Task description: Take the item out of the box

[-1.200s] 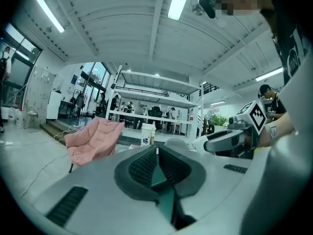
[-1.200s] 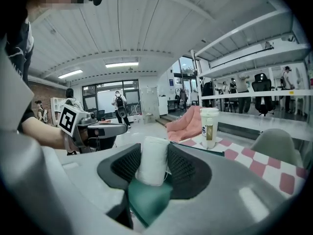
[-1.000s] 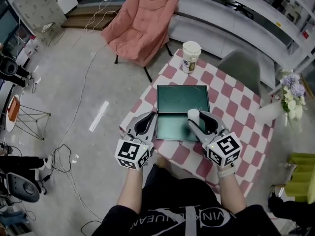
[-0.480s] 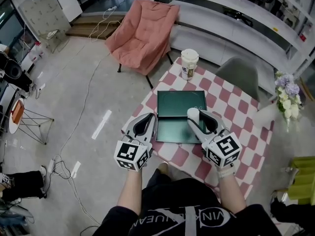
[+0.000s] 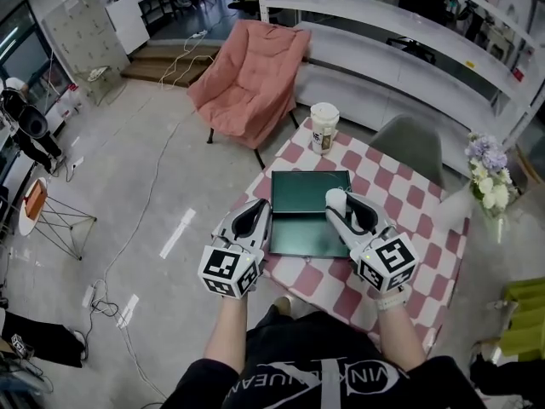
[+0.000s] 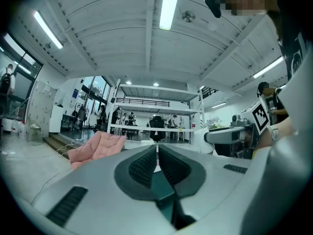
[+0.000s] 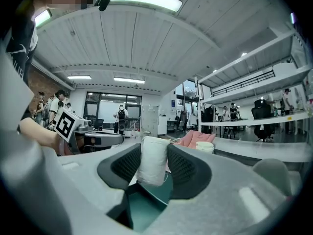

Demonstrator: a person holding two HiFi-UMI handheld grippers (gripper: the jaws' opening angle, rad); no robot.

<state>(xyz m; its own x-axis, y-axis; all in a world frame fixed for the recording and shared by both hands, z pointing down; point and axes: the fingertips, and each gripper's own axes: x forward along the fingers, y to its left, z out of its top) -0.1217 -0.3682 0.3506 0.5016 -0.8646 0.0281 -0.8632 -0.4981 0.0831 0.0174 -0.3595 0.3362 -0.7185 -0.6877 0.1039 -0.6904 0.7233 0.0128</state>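
Two ribbed dark fingers (image 7: 182, 166) of the right gripper (image 5: 341, 211) clamp a soft, white, cloth-like roll (image 7: 152, 160), upright over the right part of the flat dark-green box (image 5: 306, 186). Left gripper (image 6: 157, 153) fingers are pressed together, empty, at the box's left edge. Judged step: lift-out. Next: carry the roll clear onto the pink-checked counter (image 5: 400, 194).

Open room over the green box (image 5: 300, 228), a paper cup (image 5: 323, 128) beyond its far edge (not touching)
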